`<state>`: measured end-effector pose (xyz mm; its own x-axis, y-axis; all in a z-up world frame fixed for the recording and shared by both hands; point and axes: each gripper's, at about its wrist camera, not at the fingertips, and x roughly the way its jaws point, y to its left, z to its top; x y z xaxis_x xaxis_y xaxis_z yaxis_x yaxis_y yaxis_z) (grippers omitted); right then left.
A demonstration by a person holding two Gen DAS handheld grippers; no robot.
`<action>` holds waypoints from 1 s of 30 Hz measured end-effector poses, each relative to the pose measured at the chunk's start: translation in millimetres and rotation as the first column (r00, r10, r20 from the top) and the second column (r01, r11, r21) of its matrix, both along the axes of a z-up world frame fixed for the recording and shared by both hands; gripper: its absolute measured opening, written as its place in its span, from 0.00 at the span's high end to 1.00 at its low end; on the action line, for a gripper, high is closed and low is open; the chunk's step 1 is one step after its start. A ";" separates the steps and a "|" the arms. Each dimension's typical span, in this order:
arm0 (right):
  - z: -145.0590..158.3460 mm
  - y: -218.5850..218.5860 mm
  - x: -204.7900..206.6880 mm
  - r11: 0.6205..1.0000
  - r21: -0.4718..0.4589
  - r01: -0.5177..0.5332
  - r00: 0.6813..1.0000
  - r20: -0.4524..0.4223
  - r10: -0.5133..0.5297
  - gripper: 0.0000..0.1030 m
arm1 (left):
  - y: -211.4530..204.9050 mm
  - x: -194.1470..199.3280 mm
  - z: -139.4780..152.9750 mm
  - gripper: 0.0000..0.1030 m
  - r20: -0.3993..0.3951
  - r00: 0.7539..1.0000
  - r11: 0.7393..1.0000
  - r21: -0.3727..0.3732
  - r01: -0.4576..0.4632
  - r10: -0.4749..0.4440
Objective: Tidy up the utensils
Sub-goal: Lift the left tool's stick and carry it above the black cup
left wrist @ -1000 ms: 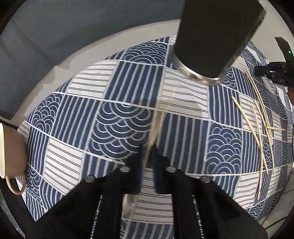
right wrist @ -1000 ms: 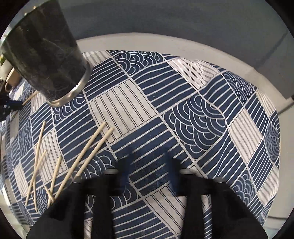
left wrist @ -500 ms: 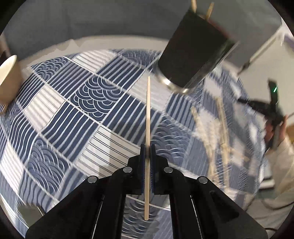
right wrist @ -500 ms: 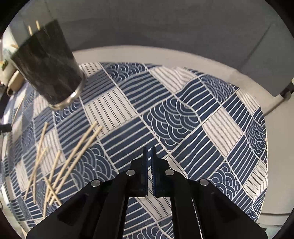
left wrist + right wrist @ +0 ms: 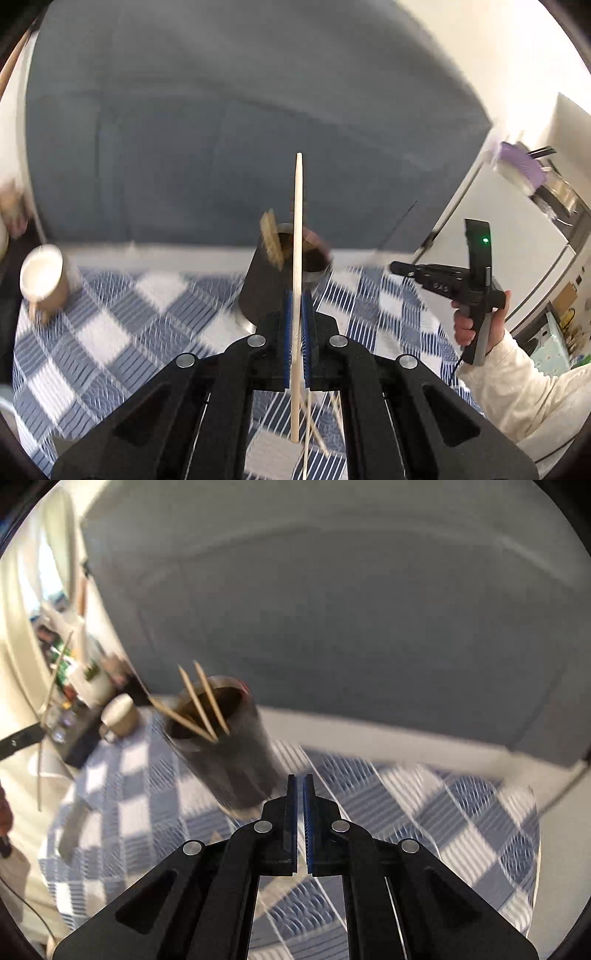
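My left gripper [image 5: 295,295] is shut on a pale wooden chopstick [image 5: 297,229] that stands upright, its tip above the dark cylindrical holder [image 5: 275,284] just ahead. The holder [image 5: 225,746] also shows in the right wrist view with several chopsticks [image 5: 201,705] leaning in it. My right gripper [image 5: 300,781] is shut and empty, just right of the holder; it also shows in the left wrist view [image 5: 397,267], raised at the right. A few loose chopsticks [image 5: 314,435] lie on the cloth under my left gripper.
A blue and white patterned tablecloth [image 5: 110,332] covers the table. A beige mug [image 5: 44,284] stands at the left; it also shows in the right wrist view [image 5: 118,716]. A grey sofa back [image 5: 221,129] rises behind the table. A fridge [image 5: 535,258] is at the right.
My left gripper has lifted and tilted up with the chopstick, which now stands upright in front of the holder. My right gripper closed empty and rose off the cloth.
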<state>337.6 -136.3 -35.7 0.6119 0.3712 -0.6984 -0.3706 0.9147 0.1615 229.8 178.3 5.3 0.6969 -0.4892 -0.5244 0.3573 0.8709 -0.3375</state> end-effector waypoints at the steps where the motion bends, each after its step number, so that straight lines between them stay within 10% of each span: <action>1: 12.5 6.8 2.3 1.000 0.017 -0.018 1.000 0.026 0.017 0.97 | 0.2 -0.7 4.8 0.95 0.024 1.000 1.000 0.004 -0.004 0.004; 14: 101.7 58.5 33.6 0.983 0.120 -0.138 0.967 0.233 0.107 0.97 | -35.5 76.2 18.7 0.95 0.163 0.983 0.995 -0.024 0.093 -0.088; 30: 23.1 100.4 95.1 0.987 0.078 -0.144 0.986 0.100 0.136 0.97 | -40.8 176.2 -59.6 0.95 0.134 0.983 0.979 -0.146 0.142 -0.122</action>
<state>432.8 -35.9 -12.6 0.6113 0.5129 -0.6027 -0.5110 0.8374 0.1943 405.9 137.5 -54.3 0.6755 -0.6496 -0.3490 0.5133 0.7540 -0.4099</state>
